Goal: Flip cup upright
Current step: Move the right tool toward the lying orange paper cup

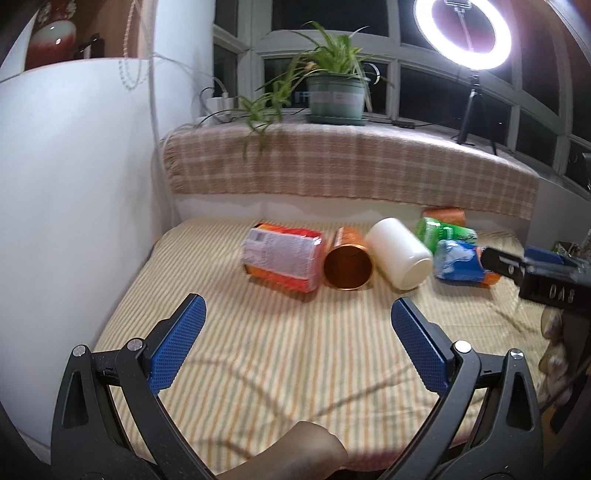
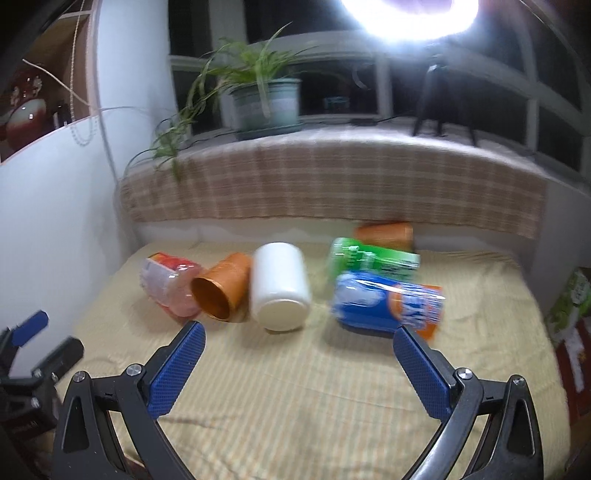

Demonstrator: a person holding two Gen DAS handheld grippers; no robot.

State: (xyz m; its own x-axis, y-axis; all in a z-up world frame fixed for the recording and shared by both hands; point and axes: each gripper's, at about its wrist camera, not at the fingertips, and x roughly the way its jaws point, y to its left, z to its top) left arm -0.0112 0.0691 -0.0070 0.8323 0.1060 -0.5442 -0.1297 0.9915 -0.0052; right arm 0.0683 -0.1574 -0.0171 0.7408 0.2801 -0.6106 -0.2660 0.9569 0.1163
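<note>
An orange cup (image 1: pixel 347 264) lies on its side on the striped cloth, its open mouth facing me; it also shows in the right wrist view (image 2: pixel 221 293). A white cup (image 1: pixel 400 253) lies on its side just right of it, and shows in the right wrist view (image 2: pixel 280 286). A second orange cup (image 1: pixel 445 215) lies at the back right (image 2: pixel 386 232). My left gripper (image 1: pixel 297 314) is open and empty, short of the cups. My right gripper (image 2: pixel 299 341) is open and empty, just in front of the white cup; it shows at the right edge of the left wrist view (image 1: pixel 495 260).
A red snack pack (image 1: pixel 282 258) lies left of the orange cup. A green pack (image 1: pixel 445 232) and a blue pack (image 1: pixel 460 262) lie to the right. A plaid-covered ledge (image 1: pixel 351 166) with a potted plant (image 1: pixel 334 98) and a ring light (image 1: pixel 463 33) stands behind. A white wall (image 1: pixel 74 184) is at left.
</note>
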